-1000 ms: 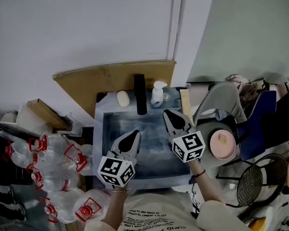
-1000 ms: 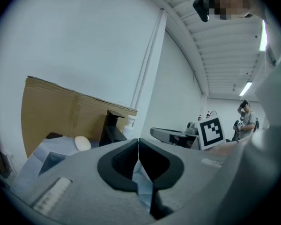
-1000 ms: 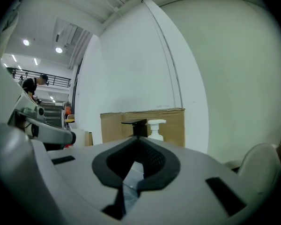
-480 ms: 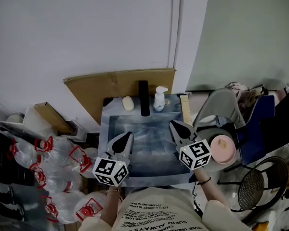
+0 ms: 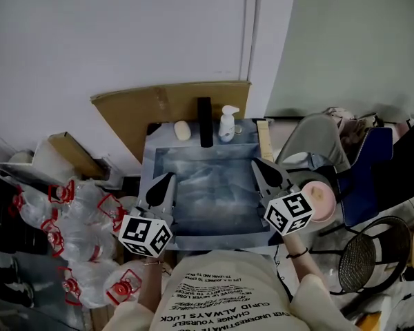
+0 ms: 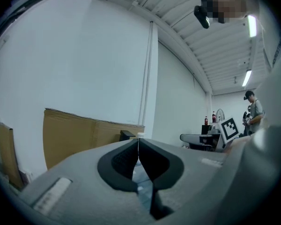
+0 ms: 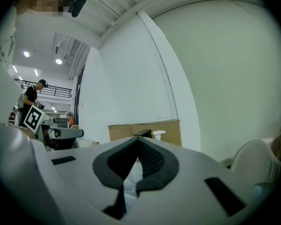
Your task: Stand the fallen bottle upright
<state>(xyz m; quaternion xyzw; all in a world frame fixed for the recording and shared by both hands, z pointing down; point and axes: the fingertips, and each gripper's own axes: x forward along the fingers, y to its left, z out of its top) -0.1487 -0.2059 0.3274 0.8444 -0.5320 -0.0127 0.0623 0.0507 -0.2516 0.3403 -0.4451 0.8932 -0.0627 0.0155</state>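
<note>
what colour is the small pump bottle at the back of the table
White. The small pump bottle shows best in the head view.

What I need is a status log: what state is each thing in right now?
Left gripper: shut, empty.
Right gripper: shut, empty.
Pump bottle: upright.
Cardboard: standing against wall.
Jugs: heaped on floor.

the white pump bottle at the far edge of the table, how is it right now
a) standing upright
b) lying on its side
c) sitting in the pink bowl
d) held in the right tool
A: the white pump bottle stands upright, pump head on top, at the far edge of the table beside the black block. The right tool is shut on nothing, well short of it.
</note>
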